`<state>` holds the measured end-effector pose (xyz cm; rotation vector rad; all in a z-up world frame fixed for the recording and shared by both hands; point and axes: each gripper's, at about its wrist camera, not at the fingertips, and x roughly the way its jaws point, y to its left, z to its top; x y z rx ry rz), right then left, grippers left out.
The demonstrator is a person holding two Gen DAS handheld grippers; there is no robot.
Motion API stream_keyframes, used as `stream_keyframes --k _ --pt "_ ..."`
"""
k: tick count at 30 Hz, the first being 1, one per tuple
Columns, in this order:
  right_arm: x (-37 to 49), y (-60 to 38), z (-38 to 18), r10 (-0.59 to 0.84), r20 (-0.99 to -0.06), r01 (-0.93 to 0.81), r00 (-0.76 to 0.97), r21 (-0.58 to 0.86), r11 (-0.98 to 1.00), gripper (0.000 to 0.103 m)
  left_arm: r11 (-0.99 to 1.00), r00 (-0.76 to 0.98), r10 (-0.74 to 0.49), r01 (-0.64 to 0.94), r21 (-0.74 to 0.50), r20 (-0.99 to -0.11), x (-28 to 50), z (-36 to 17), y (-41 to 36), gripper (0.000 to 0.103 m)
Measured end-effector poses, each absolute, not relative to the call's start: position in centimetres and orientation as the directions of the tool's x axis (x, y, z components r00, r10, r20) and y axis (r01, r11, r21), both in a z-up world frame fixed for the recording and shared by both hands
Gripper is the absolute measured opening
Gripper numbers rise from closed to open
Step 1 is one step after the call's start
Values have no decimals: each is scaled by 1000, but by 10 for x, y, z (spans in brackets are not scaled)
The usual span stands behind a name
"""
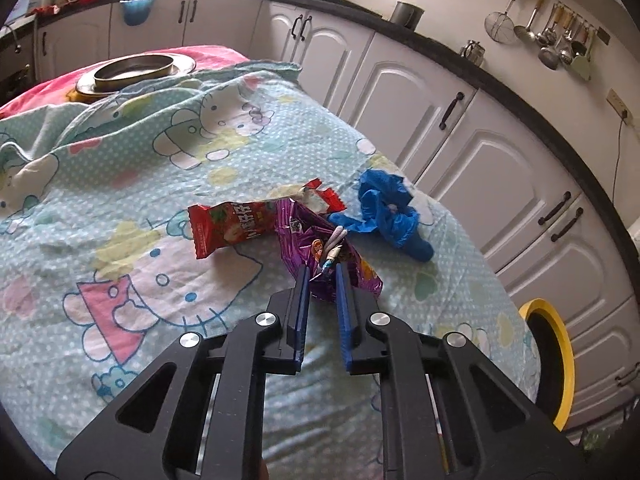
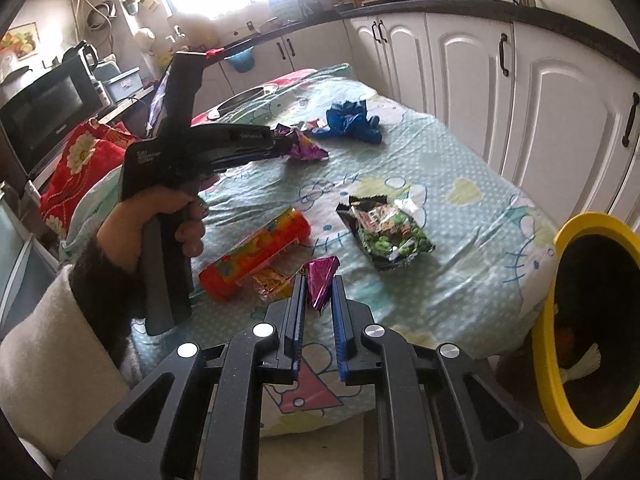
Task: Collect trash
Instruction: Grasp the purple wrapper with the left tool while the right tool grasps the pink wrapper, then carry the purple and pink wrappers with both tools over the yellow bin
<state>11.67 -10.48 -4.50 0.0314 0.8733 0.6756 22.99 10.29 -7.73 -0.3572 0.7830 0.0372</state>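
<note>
My left gripper (image 1: 322, 269) is shut on a purple foil wrapper (image 1: 316, 240) on the Hello Kitty cloth; it also shows in the right wrist view (image 2: 306, 146). A red wrapper (image 1: 232, 226) and a crumpled blue glove (image 1: 390, 214) lie beside it. My right gripper (image 2: 318, 278) is shut on a small magenta foil wrapper (image 2: 320, 280). Near it lie a red-orange tube pack (image 2: 256, 254), an orange wrapper (image 2: 272, 282) and a green-black snack bag (image 2: 386, 232). The yellow-rimmed black bin (image 2: 588, 336) stands at the table's right edge.
A metal bowl (image 1: 134, 69) sits on a plate at the far end of the table. White cabinets (image 1: 460, 128) run along the right. A microwave (image 2: 48, 108) and a red cushion (image 2: 80, 168) are on the left.
</note>
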Motion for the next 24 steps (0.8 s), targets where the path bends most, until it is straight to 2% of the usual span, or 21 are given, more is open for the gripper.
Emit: stream_keyframes --k 24 --pt "120 -146 -1 541 -616 -495 573 266 827 12 962 795 -123 -53 -269 -594 178 -18 79 7"
